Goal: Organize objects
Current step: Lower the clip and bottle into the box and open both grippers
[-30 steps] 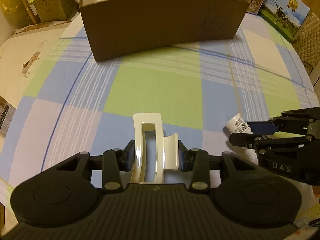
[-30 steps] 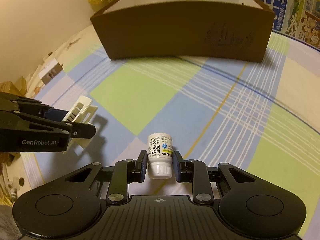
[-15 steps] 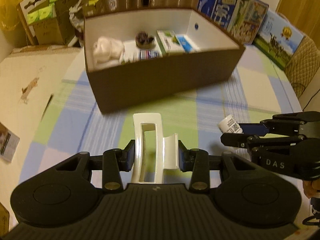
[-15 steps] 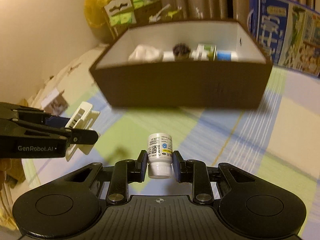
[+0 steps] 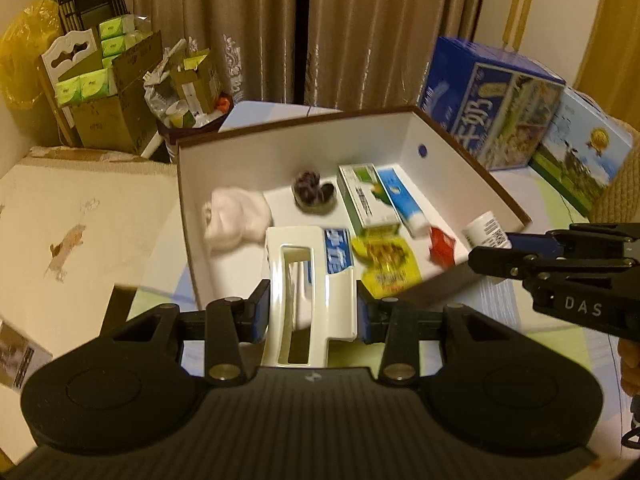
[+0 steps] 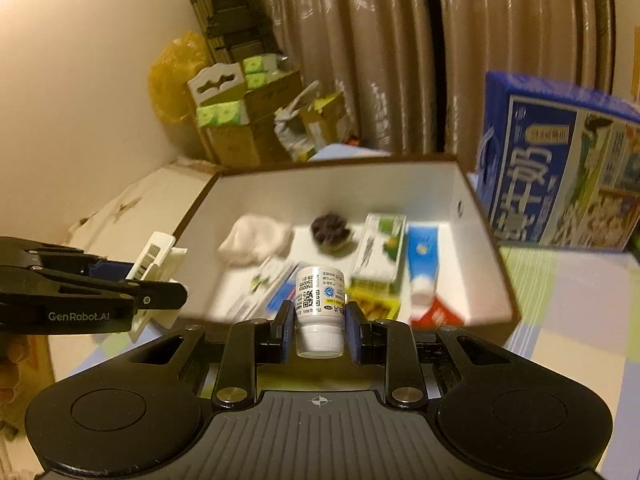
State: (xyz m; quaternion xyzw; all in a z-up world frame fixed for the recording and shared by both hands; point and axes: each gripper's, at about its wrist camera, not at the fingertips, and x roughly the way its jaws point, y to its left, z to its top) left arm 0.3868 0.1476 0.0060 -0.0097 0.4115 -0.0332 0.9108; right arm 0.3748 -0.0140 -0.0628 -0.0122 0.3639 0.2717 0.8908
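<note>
A: Grip first. What does the left gripper (image 5: pixel 310 312) hold?

B: Its fingers (image 5: pixel 259 311) are clamped on a white hair claw clip (image 5: pixel 310 280), one pad on each side. The clip hangs in the air over the near wall of the brown storage box (image 5: pixel 472 160), its far end reaching over the box's white floor.

A: And the right gripper (image 6: pixel 319 326)?

B: It pinches a small white pill bottle (image 6: pixel 320 304) between its pads, cap end toward the camera, printed label with a QR code facing up. In the right wrist view the bottle sits above the box's near edge, roughly at the middle of that wall. In the left wrist view the same bottle (image 5: pixel 486 230) shows near the box's right front corner, just inside the rim line.

A: What already lies inside the box?

B: Against the left wall, a white crumpled cloth (image 5: pixel 236 218). Toward the back, a dark scrunchie (image 5: pixel 314 196). Right of that, a green and white carton (image 5: pixel 366 196) lies beside a blue and white tube (image 5: pixel 402 200), both running front to back. Nearer the front wall, a yellow sachet (image 5: pixel 388 266) and a red packet (image 5: pixel 442 244). A blue-lettered packet (image 5: pixel 338 250) lies partly behind the clip.

A: Around the box?

B: It sits on a checked tablecloth (image 6: pixel 576 292). A blue milk carton case (image 6: pixel 560 160) stands just to the box's right. Curtains (image 5: pixel 360 20) hang behind the box.
</note>
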